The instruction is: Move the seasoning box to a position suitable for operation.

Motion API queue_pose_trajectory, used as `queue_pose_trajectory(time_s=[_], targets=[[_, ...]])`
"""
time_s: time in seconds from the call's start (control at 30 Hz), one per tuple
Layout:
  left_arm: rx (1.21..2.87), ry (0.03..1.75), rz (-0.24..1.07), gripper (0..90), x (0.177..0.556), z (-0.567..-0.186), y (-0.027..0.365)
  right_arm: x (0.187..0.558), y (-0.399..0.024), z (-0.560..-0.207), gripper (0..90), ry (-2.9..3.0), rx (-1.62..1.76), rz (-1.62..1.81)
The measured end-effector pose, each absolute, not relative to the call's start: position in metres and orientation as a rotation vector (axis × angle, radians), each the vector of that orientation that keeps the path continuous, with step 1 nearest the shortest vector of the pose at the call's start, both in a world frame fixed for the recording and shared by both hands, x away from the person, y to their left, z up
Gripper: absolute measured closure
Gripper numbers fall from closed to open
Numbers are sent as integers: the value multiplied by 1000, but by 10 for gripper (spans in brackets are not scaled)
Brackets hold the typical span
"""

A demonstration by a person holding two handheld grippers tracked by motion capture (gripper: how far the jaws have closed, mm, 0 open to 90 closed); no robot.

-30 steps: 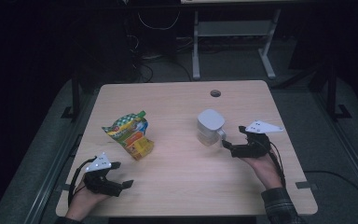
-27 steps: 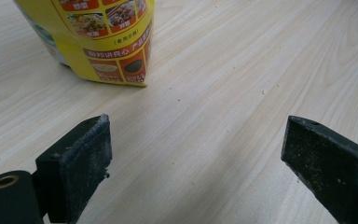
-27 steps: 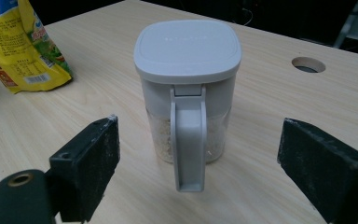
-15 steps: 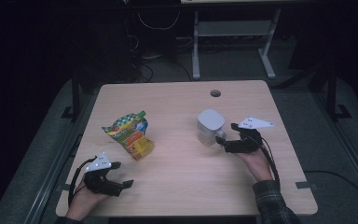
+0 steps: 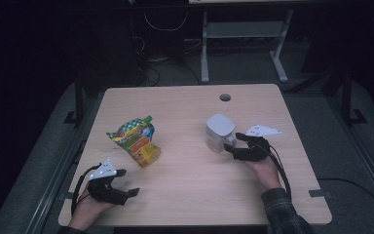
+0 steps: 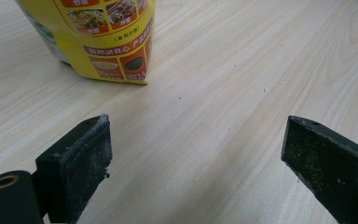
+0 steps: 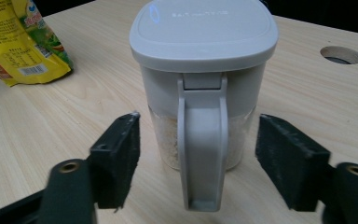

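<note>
Grey plastic jug (image 7: 200, 79), grainy contents; right tool (image 7: 198, 158) closing, spread astride handle (image 7: 201, 144), seemingly untouched.

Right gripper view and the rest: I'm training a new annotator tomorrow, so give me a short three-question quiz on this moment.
1. True or false: the right gripper already clamps the handle of the grey-lidded jug.
2. Which thing lies ahead of the left gripper? A) the snack pouch B) the jug C) the cable hole
3. Fill in: the jug's clear body holds a pale, ____ filling.

Key
1. False: the jaws have just been closing, with the handle between them, but gaps remain on both sides.
2. A
3. Grainy; what it is cannot be told.
</note>
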State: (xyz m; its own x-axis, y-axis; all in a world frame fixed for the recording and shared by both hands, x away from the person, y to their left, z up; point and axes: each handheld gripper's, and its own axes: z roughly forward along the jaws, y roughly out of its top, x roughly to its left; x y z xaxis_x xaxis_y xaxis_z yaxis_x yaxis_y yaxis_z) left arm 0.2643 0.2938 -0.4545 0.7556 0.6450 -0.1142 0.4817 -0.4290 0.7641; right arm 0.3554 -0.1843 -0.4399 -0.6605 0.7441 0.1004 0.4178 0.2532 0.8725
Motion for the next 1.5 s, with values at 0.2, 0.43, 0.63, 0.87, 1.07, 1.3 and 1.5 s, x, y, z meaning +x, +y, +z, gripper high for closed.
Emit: queue_pose_trajectory(time_s=[0.2,0.43,0.63,0.87,1.07,1.3,1.5], targets=[[2111,841,247,81,264,-454,294,355,-185,-441,435,2197,1075,1371],[2115,840,245,81,264,-455,293,354,-182,-441,551,2190,1063,1356],[2119,839,243,81,265,-455,293,354,-180,-441,610,2174,1055,1355],[2119,839,242,81,264,-455,293,354,-180,-441,672,2176,1042,1332],[2119,837,242,81,264,-455,293,353,-179,-441,680,2175,1027,1316],[2117,841,242,81,264,-454,293,352,-180,-440,684,2172,1012,1317],[2120,839,241,81,264,-455,293,351,-180,-438,685,2173,1011,1321]])
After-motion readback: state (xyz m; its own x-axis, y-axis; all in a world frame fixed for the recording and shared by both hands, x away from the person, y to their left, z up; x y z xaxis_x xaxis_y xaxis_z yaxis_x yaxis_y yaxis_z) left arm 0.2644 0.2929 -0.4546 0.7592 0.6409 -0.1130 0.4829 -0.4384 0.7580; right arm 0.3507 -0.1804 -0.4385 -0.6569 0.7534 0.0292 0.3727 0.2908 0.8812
